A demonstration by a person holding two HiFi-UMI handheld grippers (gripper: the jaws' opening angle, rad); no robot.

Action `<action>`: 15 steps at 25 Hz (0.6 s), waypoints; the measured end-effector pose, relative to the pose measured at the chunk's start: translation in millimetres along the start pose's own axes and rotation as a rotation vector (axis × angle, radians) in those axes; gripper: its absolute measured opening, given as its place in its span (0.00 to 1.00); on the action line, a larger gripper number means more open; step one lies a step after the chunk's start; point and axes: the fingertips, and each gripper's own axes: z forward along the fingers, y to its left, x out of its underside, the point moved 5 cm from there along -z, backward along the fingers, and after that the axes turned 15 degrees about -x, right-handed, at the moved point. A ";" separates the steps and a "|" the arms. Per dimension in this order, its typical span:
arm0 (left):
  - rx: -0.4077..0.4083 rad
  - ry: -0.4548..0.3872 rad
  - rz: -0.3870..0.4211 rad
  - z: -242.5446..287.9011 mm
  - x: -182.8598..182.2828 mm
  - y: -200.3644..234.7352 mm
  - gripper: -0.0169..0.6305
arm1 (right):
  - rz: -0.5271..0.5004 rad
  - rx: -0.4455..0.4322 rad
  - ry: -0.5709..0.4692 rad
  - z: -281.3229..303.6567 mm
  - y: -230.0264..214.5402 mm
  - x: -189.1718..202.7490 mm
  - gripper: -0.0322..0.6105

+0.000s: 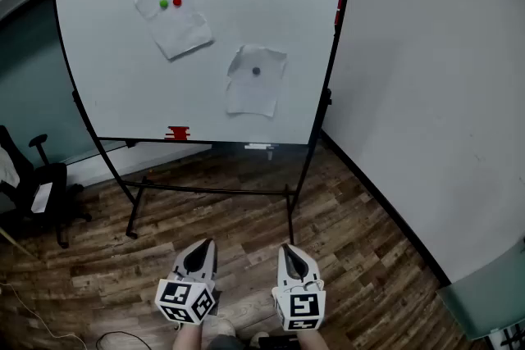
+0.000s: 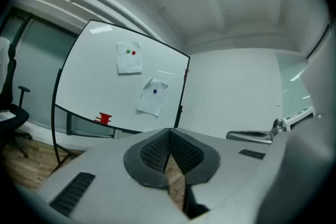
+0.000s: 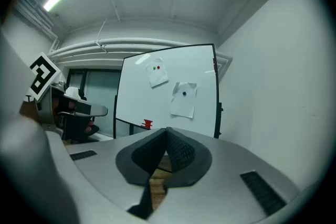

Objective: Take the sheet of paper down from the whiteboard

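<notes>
A rolling whiteboard (image 1: 115, 53) stands ahead on a black frame. An upper sheet of paper (image 1: 174, 20) is pinned to it by a green and a red magnet. A lower sheet of paper (image 1: 254, 86) hangs under one dark magnet (image 1: 256, 71). Both sheets also show in the left gripper view, upper sheet (image 2: 129, 60) and lower sheet (image 2: 152, 98), and in the right gripper view, upper sheet (image 3: 157, 75) and lower sheet (image 3: 184, 100). My left gripper (image 1: 200, 245) and right gripper (image 1: 291, 250) are held low over the floor, far from the board, both shut and holding nothing.
A red eraser (image 1: 177, 133) sits on the board's tray. A black office chair (image 1: 33, 184) stands at the left. A white wall (image 1: 426, 94) runs close along the right of the board. Cables (image 1: 49, 324) lie on the wooden floor at the lower left.
</notes>
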 end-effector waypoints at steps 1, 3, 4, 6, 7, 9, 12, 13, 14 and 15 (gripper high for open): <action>-0.007 -0.004 -0.002 -0.9 0.0 1.5 0.06 | 0.001 -0.001 0.000 0.5 1.0 0.5 0.07; -0.018 -0.011 -0.007 -2.7 0.4 4.1 0.07 | 0.001 -0.004 0.000 1.1 2.9 1.3 0.07; -0.022 -0.013 -0.010 -3.7 0.7 4.8 0.07 | 0.000 -0.006 0.002 0.8 3.7 1.6 0.07; -0.029 -0.015 -0.014 -5.6 1.1 4.9 0.07 | -0.001 -0.010 0.003 -1.0 4.8 2.3 0.07; -0.035 -0.017 -0.015 -6.2 1.2 4.5 0.07 | 0.001 -0.009 0.000 -2.4 4.6 2.8 0.07; -0.049 -0.021 -0.017 -6.4 1.6 3.2 0.07 | 0.008 0.002 -0.024 -5.5 1.1 3.5 0.07; -0.044 -0.024 -0.017 -3.2 0.5 1.6 0.07 | 0.003 0.013 -0.057 -3.3 -5.5 2.2 0.07; -0.028 -0.022 -0.024 -0.4 -0.4 1.2 0.08 | -0.001 0.001 -0.057 0.4 -6.2 1.6 0.12; -0.005 -0.015 -0.038 3.3 -0.9 0.6 0.14 | -0.003 -0.017 -0.054 4.8 -6.3 1.6 0.20; 0.019 -0.004 -0.057 7.9 -1.1 0.1 0.24 | -0.001 -0.033 -0.051 9.3 -6.5 2.0 0.24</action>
